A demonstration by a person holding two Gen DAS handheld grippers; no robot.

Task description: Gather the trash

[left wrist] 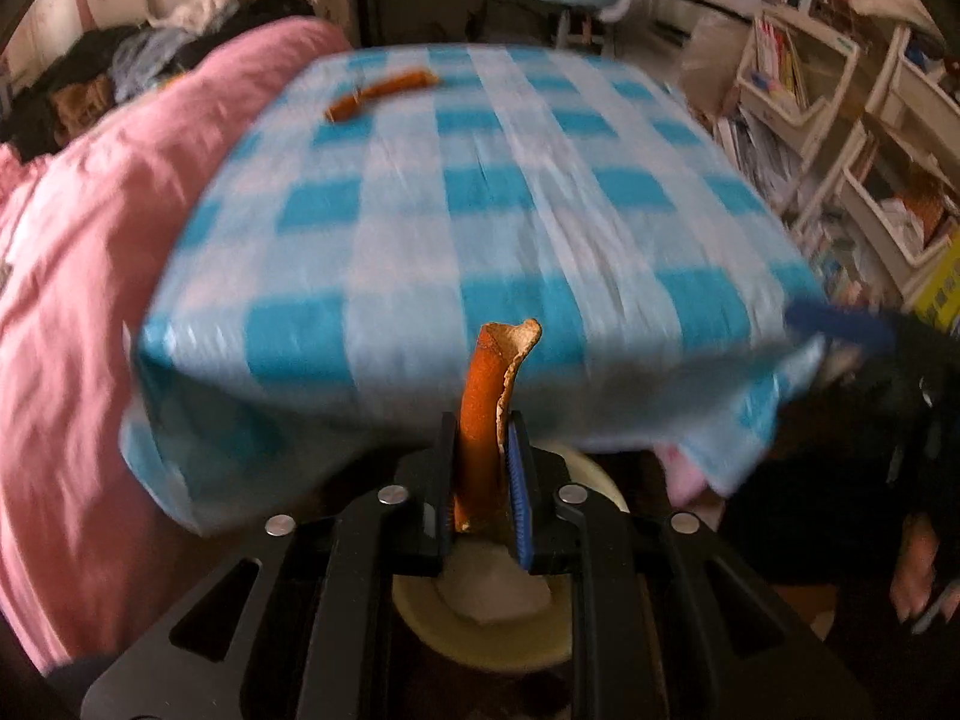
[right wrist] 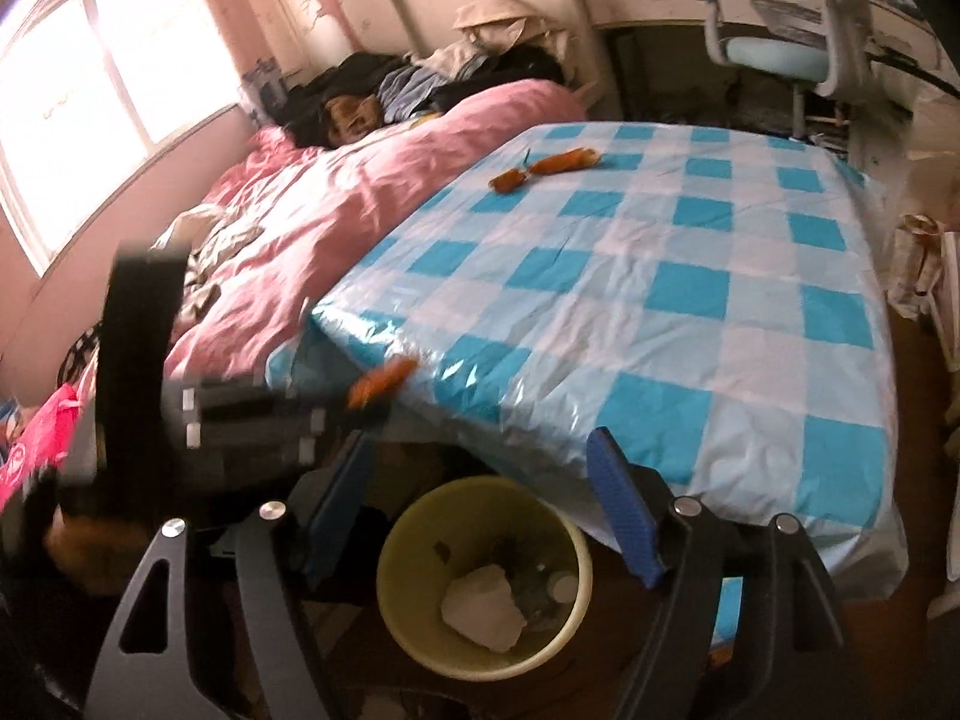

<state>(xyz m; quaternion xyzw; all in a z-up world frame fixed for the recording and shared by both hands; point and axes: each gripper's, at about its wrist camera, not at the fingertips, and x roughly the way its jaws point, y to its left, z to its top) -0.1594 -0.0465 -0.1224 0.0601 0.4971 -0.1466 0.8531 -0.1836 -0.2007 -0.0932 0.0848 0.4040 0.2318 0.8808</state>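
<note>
In the left wrist view, your left tongs [left wrist: 483, 420] are clamping a strip of orange peel [left wrist: 487, 384], which is standing upright between the pads, in front of the near edge of the table [left wrist: 540, 210]. The yellow bin [left wrist: 480, 624] is sitting directly below those tongs, with white paper already in it. More peel pieces [left wrist: 378, 93] are lying on the checked cloth at the far left of the table, beside the pink bedding [left wrist: 90, 252].

In the right wrist view, your right tongs [right wrist: 480, 498] are standing wide apart with nothing between them, hanging over the bin [right wrist: 396, 546], which is tucked just under the table's near edge [right wrist: 540, 438]. The left tongs [right wrist: 360, 402] are showing blurred at the left with the peel [right wrist: 381, 384] sticking out, near the corner of the table and not clearly over the bin's mouth from this angle.

To finish this drop well, you are probably best centring the peel over the bin's opening before releasing, keeping clear of the overhanging cloth so it doesn't snag. Open fully, since the curled peel may cling to a pad. The far pieces are waiting next.
</note>
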